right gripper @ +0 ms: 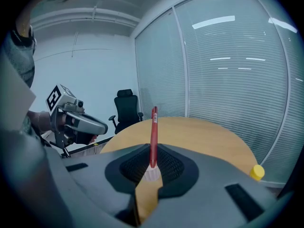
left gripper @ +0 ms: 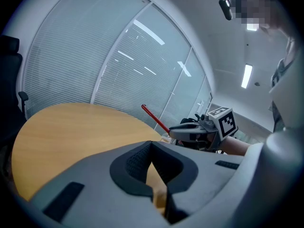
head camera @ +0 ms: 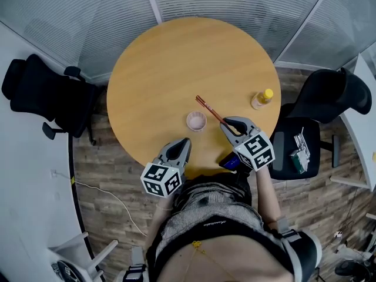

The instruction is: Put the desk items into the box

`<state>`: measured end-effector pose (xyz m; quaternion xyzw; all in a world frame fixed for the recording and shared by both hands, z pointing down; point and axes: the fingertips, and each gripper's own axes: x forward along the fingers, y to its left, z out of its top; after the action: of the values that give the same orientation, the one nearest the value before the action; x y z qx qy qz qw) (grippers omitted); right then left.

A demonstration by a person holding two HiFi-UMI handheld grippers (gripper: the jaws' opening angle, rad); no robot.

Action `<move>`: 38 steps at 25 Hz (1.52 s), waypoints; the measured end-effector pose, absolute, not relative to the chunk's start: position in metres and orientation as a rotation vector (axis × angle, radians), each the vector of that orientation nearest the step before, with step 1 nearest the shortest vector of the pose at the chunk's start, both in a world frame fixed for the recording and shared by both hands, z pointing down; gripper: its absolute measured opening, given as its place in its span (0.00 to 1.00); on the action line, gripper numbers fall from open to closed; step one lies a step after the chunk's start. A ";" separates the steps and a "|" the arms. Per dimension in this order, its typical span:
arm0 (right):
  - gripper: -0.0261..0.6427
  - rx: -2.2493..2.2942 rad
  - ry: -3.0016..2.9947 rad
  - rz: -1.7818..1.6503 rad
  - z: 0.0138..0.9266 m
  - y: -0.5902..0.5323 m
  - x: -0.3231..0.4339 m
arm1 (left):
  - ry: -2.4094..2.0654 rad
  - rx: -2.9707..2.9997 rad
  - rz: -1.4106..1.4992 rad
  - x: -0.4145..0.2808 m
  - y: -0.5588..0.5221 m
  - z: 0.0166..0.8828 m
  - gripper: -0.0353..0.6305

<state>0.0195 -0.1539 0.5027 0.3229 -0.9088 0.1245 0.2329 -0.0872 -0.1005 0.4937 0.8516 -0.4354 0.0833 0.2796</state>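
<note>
My right gripper [head camera: 229,124] is shut on a red pen [head camera: 208,107], which sticks out past the jaws over the round wooden table [head camera: 176,57]. In the right gripper view the pen [right gripper: 153,132] stands up between the pads. Below its held end shows a small pale pink round container [right gripper: 151,174], which sits on the table [head camera: 196,121] just left of the pen. My left gripper [head camera: 184,141] hovers at the near table edge, shut, with nothing in it. The left gripper view shows the right gripper [left gripper: 190,129] and the pen [left gripper: 154,118] off to the right.
A small bottle with a yellow cap [head camera: 262,98] stands near the table's right edge. A dark blue thing [head camera: 230,162] lies at the near edge, partly hidden under my right gripper. Black office chairs stand at the left [head camera: 47,96] and right [head camera: 317,107].
</note>
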 end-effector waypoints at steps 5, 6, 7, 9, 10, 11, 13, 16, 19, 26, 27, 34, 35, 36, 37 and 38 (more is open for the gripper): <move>0.13 0.826 -2.424 0.355 0.528 -0.151 0.012 | -1.186 2.261 0.220 -0.095 -0.097 0.497 0.05; 0.13 0.815 -2.411 0.356 0.533 -0.150 0.011 | -1.189 2.257 0.220 -0.097 -0.096 0.497 0.05; 0.13 0.807 -2.402 0.358 0.538 -0.149 0.010 | -1.192 2.253 0.221 -0.098 -0.095 0.498 0.05; 0.13 0.791 -2.380 0.368 0.547 -0.147 0.008 | -1.196 2.246 0.222 -0.101 -0.092 0.499 0.05; 0.13 0.781 -2.359 0.368 0.551 -0.146 0.007 | -1.197 2.243 0.223 -0.103 -0.091 0.500 0.05; 0.13 0.768 -2.330 0.366 0.556 -0.144 0.008 | -1.198 2.240 0.224 -0.104 -0.090 0.500 0.05; 0.13 0.742 -2.280 0.358 0.564 -0.143 0.007 | -1.201 2.234 0.223 -0.107 -0.090 0.501 0.05; 0.13 0.727 -2.265 0.356 0.576 -0.143 0.003 | -1.205 2.225 0.218 -0.111 -0.089 0.503 0.05; 0.13 0.712 -2.229 0.347 0.585 -0.142 -0.001 | -1.208 2.221 0.218 -0.116 -0.088 0.504 0.05; 0.13 0.681 -2.129 0.349 0.606 -0.139 -0.003 | -1.203 2.213 0.215 -0.125 -0.088 0.506 0.05; 0.13 0.673 -2.122 0.341 0.607 -0.139 -0.004 | -1.201 2.214 0.215 -0.125 -0.089 0.506 0.05; 0.13 0.657 -2.058 0.351 0.617 -0.149 -0.010 | -1.171 2.222 0.211 -0.125 -0.096 0.508 0.05; 0.13 0.655 -2.050 0.349 0.617 -0.150 -0.011 | -1.165 2.223 0.213 -0.125 -0.096 0.508 0.05; 0.13 0.652 -2.044 0.344 0.617 -0.152 -0.012 | -1.161 2.223 0.213 -0.126 -0.097 0.509 0.05; 0.13 0.647 -2.040 0.338 0.617 -0.153 -0.014 | -1.159 2.223 0.212 -0.126 -0.097 0.510 0.05; 0.13 0.642 -2.035 0.329 0.617 -0.154 -0.015 | -1.158 2.222 0.211 -0.127 -0.097 0.510 0.05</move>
<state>-0.0153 -0.1542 0.6167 0.2623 -0.8311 0.1342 0.4716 -0.1268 -0.0973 0.5103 0.8406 -0.4381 0.0800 0.3084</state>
